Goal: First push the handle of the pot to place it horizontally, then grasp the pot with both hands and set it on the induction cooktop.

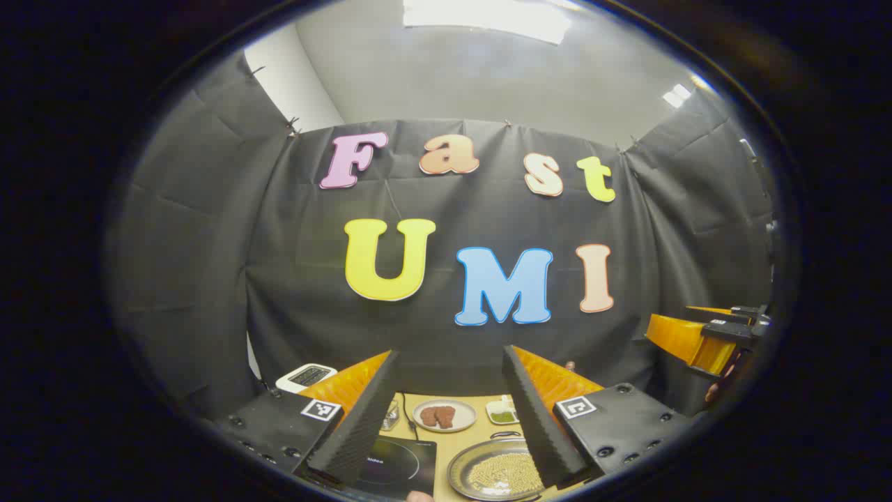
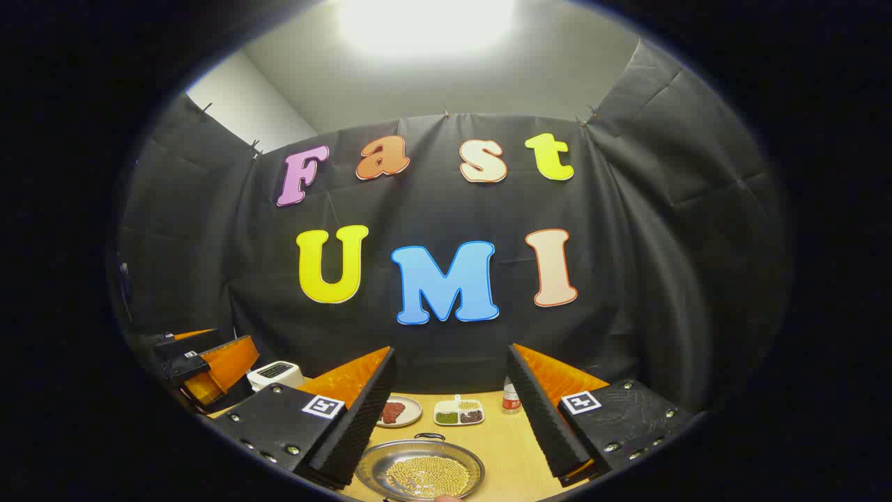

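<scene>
The pot [image 1: 496, 473] is a shallow metal pan full of small yellow beans, low on the wooden table between my left gripper's fingers. The black induction cooktop [image 1: 397, 464] lies just to its left, partly behind the left finger. My left gripper [image 1: 451, 354] is open, held well above the table with nothing between its fingers. In the right gripper view the pot [image 2: 421, 470] sits low and centre, its dark loop handle [image 2: 430, 437] on the far rim. My right gripper [image 2: 451, 350] is open and empty too, also raised above the pot.
Behind the pot stand a plate of brown meat [image 2: 398, 411], a divided dish of beans [image 2: 458, 413] and a small bottle [image 2: 511, 397]. A white appliance [image 2: 275, 374] sits at the back left. The other gripper [image 1: 704, 338] hangs at the right.
</scene>
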### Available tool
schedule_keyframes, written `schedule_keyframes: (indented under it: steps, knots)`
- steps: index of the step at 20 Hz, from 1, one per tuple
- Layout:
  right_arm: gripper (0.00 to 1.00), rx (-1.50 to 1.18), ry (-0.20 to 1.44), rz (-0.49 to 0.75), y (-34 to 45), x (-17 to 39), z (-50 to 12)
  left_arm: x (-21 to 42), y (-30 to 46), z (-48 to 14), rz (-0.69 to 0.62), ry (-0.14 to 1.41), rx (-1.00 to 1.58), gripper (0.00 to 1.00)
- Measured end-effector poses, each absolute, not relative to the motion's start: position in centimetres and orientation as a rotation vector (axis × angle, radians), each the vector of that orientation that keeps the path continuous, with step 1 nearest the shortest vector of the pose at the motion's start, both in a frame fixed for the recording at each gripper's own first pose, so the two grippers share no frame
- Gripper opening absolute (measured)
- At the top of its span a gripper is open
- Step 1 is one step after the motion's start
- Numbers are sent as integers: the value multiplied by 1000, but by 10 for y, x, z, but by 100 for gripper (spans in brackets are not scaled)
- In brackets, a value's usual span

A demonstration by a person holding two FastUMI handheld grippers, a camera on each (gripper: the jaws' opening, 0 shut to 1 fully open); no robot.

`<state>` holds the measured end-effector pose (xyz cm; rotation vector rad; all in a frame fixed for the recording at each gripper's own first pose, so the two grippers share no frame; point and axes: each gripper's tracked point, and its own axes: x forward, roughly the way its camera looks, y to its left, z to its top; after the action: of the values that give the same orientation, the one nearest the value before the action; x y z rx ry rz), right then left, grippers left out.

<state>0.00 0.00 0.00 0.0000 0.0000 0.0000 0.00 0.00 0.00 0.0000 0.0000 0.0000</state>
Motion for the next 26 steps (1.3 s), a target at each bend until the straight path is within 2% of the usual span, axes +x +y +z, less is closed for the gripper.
schedule_keyframes:
  steps: [19,26]
  knots:
    - [98,17,67,-22,-9,11,-24,17,-8,-6,-34,24,22,99]
    - [98,33,126,-41,-13,17,-43,21,-12,-31,-70,76,25,99]
